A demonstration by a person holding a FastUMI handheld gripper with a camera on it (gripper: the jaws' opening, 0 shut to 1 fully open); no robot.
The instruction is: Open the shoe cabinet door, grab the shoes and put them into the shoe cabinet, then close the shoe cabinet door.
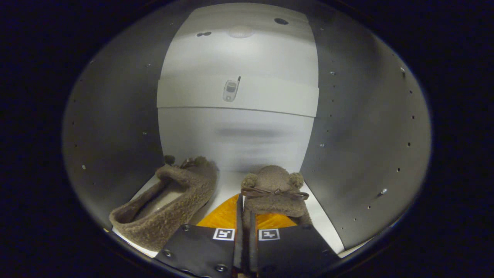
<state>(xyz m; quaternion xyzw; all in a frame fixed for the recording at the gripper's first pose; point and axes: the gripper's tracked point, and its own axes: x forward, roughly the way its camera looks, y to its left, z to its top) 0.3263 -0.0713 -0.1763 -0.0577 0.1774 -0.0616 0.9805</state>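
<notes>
I am looking into the shoe cabinet (115, 116), which has grey side walls and a white back panel. A brown fuzzy slipper (170, 208) lies on the white cabinet floor (227, 185), left of my fingers, its opening facing me. A second brown slipper (274, 185), with small ears and a bow on its toe, sits just ahead and to the right. My gripper (246, 210) is shut on the rim of this second slipper, with both fingers pressing a thin edge of it. An orange surface (222, 218) shows under the slipper, beside the fingers.
A white crosspiece (270, 98) spans the back panel at mid height and carries a small metal fitting (230, 90). Rows of small peg holes dot the right wall (366, 135) and the left wall. The slippers stand a short gap apart.
</notes>
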